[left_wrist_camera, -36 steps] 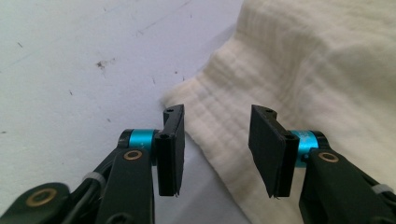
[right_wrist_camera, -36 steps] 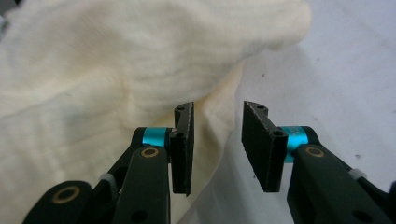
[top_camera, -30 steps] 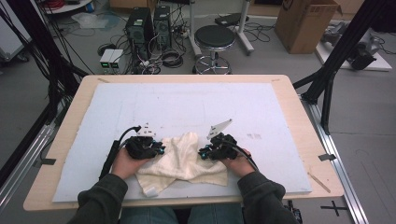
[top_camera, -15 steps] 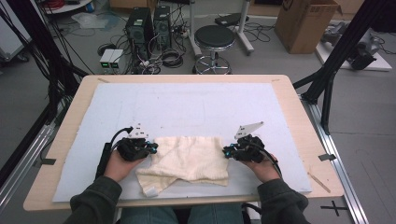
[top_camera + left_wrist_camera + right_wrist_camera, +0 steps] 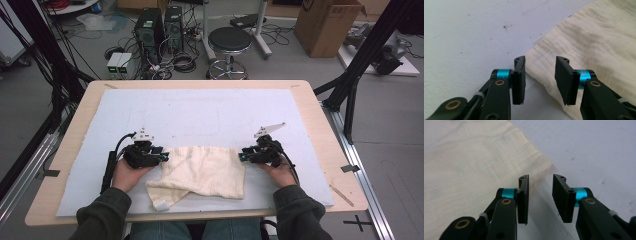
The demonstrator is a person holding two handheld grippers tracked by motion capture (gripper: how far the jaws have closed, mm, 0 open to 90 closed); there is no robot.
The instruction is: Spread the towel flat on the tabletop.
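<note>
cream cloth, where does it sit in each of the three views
High view: the cream cloth lies near the table's front edge, between the left gripper and the right gripper.
Left gripper view: it takes up the right side, its edge running past the open jaws.
Right gripper view: it takes up the left side, its corner just ahead of the open jaws.
Shared landmark: the pale blue mat under the cloth.
</note>
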